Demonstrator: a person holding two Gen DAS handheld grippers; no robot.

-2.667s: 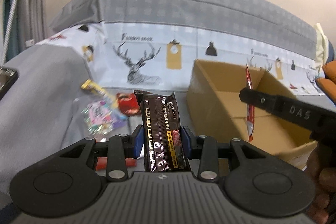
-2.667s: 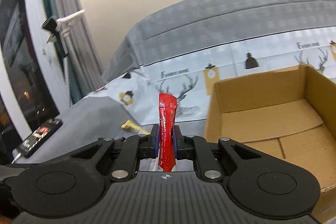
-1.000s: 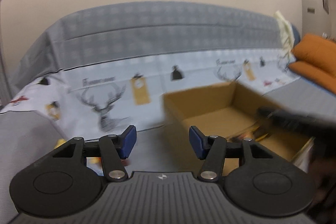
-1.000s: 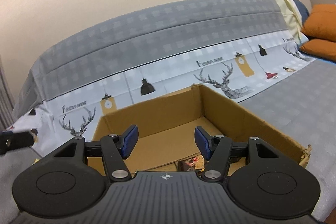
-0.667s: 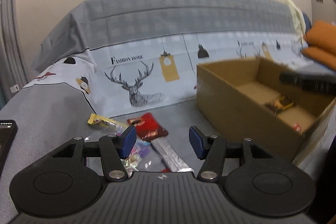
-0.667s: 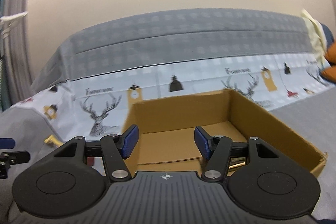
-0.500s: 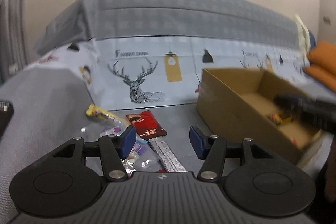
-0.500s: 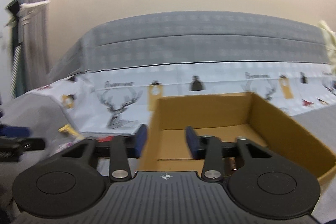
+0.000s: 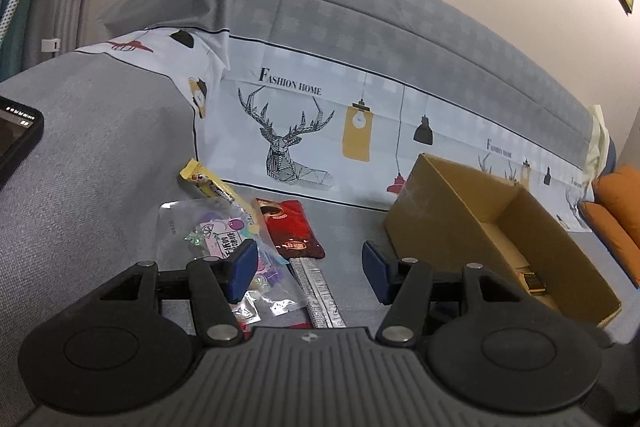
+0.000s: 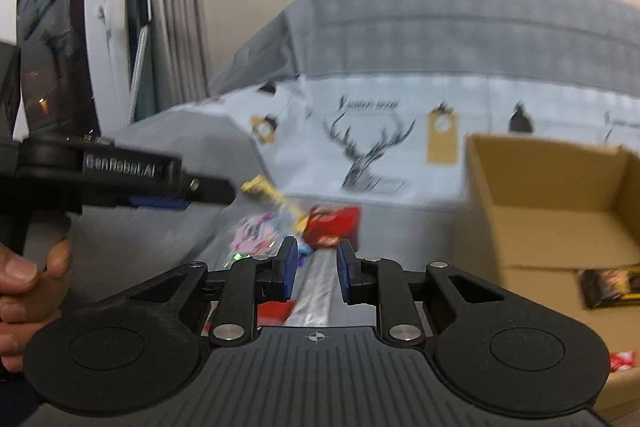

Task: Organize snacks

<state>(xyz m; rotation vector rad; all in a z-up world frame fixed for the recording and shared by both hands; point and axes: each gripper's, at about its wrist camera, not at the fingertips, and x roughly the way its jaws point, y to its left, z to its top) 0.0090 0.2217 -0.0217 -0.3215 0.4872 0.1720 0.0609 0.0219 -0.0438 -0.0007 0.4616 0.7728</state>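
Observation:
Loose snacks lie on the grey sofa seat: a clear candy bag (image 9: 224,247), a yellow bar (image 9: 212,185), a red pouch (image 9: 290,229) and a silver stick pack (image 9: 320,297). My left gripper (image 9: 306,269) is open and empty above them. My right gripper (image 10: 317,269) is open with a narrower gap, empty, over the silver pack (image 10: 316,287). The cardboard box (image 9: 500,227) stands to the right; it holds a dark snack pack (image 10: 612,285) and a red packet (image 10: 622,361).
A phone (image 9: 16,139) lies on the sofa at far left. A deer-print cloth (image 9: 296,139) drapes the backrest. Orange cushions (image 9: 618,211) lie at far right. The other gripper's handle (image 10: 100,175) crosses the right wrist view's left side.
Both grippers dropped their snacks into the box and swung left toward the loose snacks. The right gripper's jaws have narrowed.

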